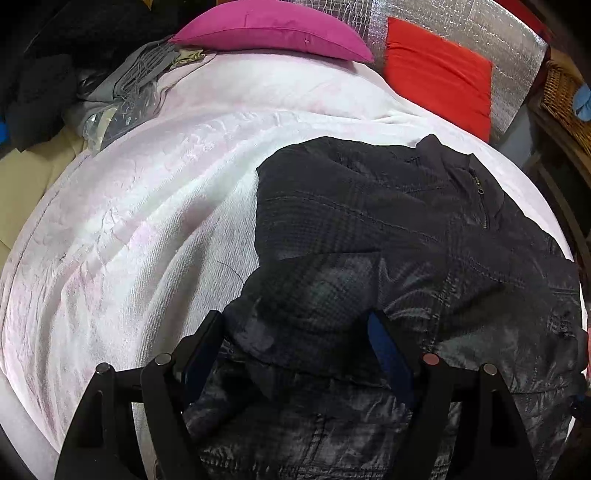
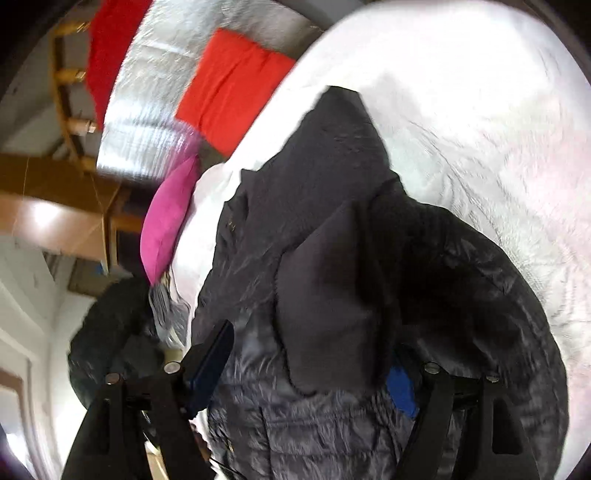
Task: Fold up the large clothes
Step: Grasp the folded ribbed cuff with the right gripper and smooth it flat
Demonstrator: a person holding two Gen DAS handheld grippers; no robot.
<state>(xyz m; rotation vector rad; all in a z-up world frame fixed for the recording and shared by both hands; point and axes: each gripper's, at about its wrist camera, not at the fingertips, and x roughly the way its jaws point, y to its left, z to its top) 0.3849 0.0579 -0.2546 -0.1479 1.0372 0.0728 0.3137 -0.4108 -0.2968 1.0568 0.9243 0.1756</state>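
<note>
A dark puffer jacket point(image 1: 369, 206) with a zipped collar lies on a white bed cover point(image 1: 147, 221), filling the right half of the left wrist view. My left gripper point(image 1: 295, 317) is open just over the jacket's near edge. A bunched fold of the jacket sits between its fingers, and I see no pinch. The right wrist view is tilted and blurred. In it the jacket point(image 2: 314, 184) rises as a peaked flap. My right gripper point(image 2: 314, 339) straddles its quilted lower part with the jaws apart. Fabric hides most of the right fingertip point(image 2: 400, 391).
A magenta pillow point(image 1: 273, 29) and a red cushion point(image 1: 436, 74) lean on silver foil point(image 1: 461, 22) at the head of the bed. Grey clothes point(image 1: 125, 85) and dark garments point(image 1: 44, 74) are heaped at the left. A wicker basket point(image 1: 565, 96) stands at the right.
</note>
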